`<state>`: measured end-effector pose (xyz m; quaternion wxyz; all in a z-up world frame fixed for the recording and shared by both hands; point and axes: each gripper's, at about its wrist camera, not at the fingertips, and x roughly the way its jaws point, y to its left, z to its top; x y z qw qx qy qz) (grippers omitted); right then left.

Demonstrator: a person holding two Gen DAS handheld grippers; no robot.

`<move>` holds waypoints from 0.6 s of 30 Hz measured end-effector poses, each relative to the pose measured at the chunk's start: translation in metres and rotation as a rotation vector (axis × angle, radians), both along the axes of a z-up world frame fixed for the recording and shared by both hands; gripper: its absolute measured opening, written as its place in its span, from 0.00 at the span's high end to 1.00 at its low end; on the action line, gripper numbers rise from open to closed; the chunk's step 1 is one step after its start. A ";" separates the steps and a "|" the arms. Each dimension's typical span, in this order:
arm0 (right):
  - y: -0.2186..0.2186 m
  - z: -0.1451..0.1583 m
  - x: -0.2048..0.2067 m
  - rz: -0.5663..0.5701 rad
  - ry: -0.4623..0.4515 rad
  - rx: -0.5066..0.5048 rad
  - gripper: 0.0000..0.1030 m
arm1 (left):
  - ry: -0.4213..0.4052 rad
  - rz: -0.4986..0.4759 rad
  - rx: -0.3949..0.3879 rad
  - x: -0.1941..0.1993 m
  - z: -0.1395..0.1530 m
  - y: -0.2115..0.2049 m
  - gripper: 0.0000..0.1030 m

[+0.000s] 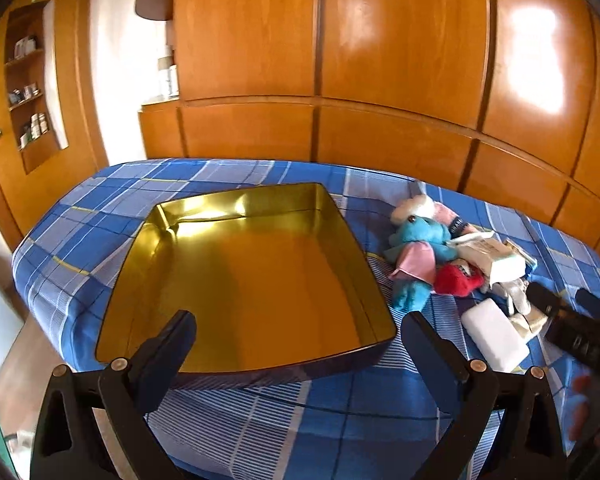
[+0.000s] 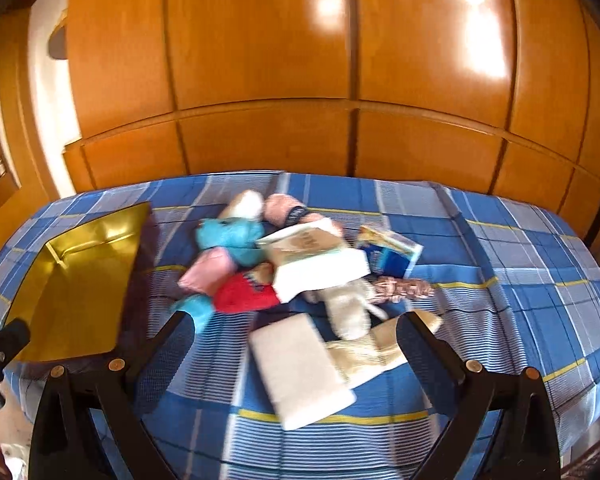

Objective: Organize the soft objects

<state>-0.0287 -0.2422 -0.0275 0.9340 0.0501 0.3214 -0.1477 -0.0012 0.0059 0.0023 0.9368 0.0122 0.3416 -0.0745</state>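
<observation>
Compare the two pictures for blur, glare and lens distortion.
Left wrist view: fairly sharp, window glare on the glossy wooden wardrobe, reflections inside the empty gold metal tin. Right wrist view: motion-blurred, especially the white rectangular pad. Both bend straight lines, fisheye-style.

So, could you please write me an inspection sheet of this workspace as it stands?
Surface: bed with blue plaid sheet, bare toward the right.
Job's things: gold tin open, nothing inside; pile beside it: blue plush toy, pink pouch, red plush, white foam block, cream fabric.
Clutter: paper packets and a blue booklet mixed into the pile.
Grippers: left gripper open over the tin's near edge, holding nothing; right gripper open above the foam block, holding nothing.
Cables: nothing seen.
Surroundings: wooden wardrobe; shelf niche with small bottles.
</observation>
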 end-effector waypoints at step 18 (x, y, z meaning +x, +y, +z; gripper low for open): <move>-0.078 0.007 0.011 0.025 0.058 0.061 0.00 | 0.037 -0.109 0.081 0.006 -0.004 -0.037 0.00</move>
